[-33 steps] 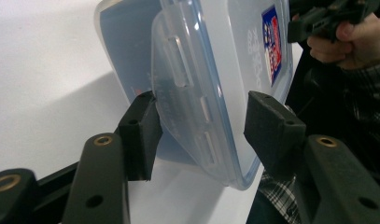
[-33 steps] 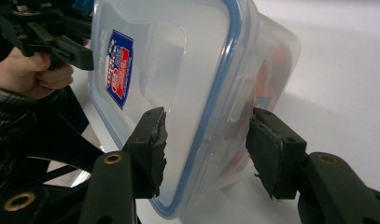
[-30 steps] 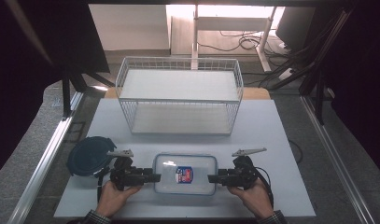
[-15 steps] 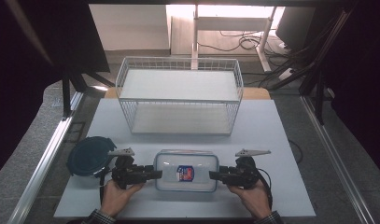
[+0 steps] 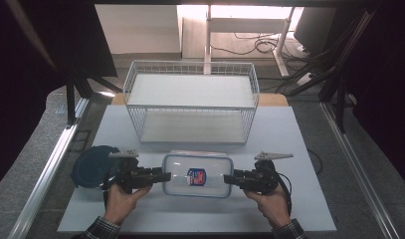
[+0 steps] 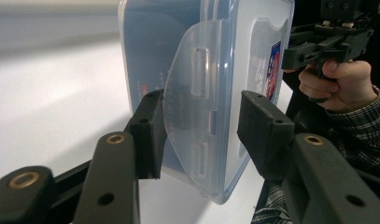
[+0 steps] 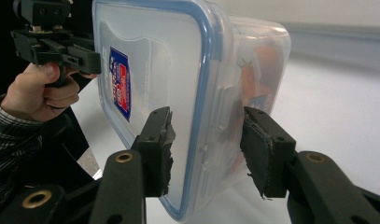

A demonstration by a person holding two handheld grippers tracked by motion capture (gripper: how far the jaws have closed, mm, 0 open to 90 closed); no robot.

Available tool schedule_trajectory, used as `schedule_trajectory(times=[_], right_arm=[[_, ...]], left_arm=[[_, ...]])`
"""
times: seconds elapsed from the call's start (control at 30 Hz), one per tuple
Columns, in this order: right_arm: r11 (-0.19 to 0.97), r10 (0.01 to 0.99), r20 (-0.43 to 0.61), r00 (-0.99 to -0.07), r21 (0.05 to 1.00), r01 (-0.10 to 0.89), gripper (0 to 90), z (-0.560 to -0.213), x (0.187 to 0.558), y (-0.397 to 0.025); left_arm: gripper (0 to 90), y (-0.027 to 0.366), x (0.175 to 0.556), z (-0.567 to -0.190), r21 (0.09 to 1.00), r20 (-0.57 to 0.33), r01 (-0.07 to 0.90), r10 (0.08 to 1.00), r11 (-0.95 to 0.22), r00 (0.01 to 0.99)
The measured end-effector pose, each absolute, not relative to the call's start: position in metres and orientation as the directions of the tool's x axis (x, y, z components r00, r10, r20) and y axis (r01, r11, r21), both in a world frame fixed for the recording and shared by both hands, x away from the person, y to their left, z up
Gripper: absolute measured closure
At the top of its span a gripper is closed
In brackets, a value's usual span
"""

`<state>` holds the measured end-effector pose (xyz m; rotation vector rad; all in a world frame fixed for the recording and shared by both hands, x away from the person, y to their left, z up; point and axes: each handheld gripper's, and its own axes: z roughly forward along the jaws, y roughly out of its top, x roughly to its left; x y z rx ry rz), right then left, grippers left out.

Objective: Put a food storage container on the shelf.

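I see the left gripper point(image 5: 162, 176) and right gripper point(image 5: 229, 178), jaws apart, straddling the container point(image 5: 197, 174) ends; its contents are blurred.

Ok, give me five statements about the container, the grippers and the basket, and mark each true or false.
1. The clear container lies between the left gripper and the right gripper. True.
2. The container's lid has a red rim. False: it is blue.
3. The wire basket stands beyond the container. True.
4. The dark round lid lies inside the basket. False: it lies on the table, by the left gripper.
5. Both grippers have their jaws open around the container's ends. True.
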<state>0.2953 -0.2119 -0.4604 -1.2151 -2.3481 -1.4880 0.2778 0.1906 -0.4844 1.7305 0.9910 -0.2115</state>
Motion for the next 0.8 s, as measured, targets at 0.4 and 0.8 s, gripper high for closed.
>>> schedule_trajectory(times=[0.4,0.8], right_arm=[[0.206,0.556,0.422,-0.716,0.765,0.61,53.8,-0.421,0.317,-0.202],[0.198,0.549,0.383,-0.743,0.804,0.56,53.8,-0.37,0.346,-0.195]], left_arm=[[53.0,0.199,0.296,-0.443,0.757,-0.53,0.65,0.525,-0.06,0.666],[53.5,0.207,0.323,-0.394,0.791,-0.511,0.612,0.52,-0.028,0.684]])
